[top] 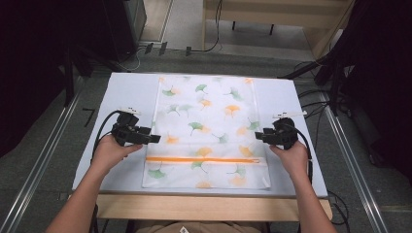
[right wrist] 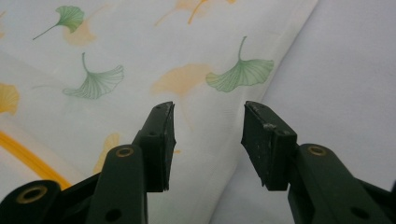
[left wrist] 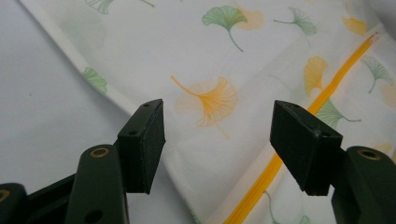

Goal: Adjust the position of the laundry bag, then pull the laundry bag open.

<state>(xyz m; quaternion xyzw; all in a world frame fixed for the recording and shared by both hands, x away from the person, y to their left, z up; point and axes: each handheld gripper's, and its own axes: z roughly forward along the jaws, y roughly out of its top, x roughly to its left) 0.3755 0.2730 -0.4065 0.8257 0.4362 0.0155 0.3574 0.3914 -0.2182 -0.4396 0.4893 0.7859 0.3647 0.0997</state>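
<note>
The surface (top: 131, 92) is one pale blue-grey board, and it carries one flat white cloth bag (top: 206, 131) printed with green and orange ginkgo leaves. The bag lies centred, its long axis running from the near edge away from the person, with one orange zipper (top: 204, 159) crossing it near the person's end. One gripper stands at each long side. The left gripper (top: 154, 138) points inward at the bag's left edge, jaws apart with nothing between them; in the left gripper view the bag's edge passes just beneath the open gap. The right gripper (top: 258, 135) faces the right edge the same way, jaws apart and empty, the edge lying just below and between them. Both hands appear equally near their edges. Any regrasp would likely call for descending onto these edges.
</note>
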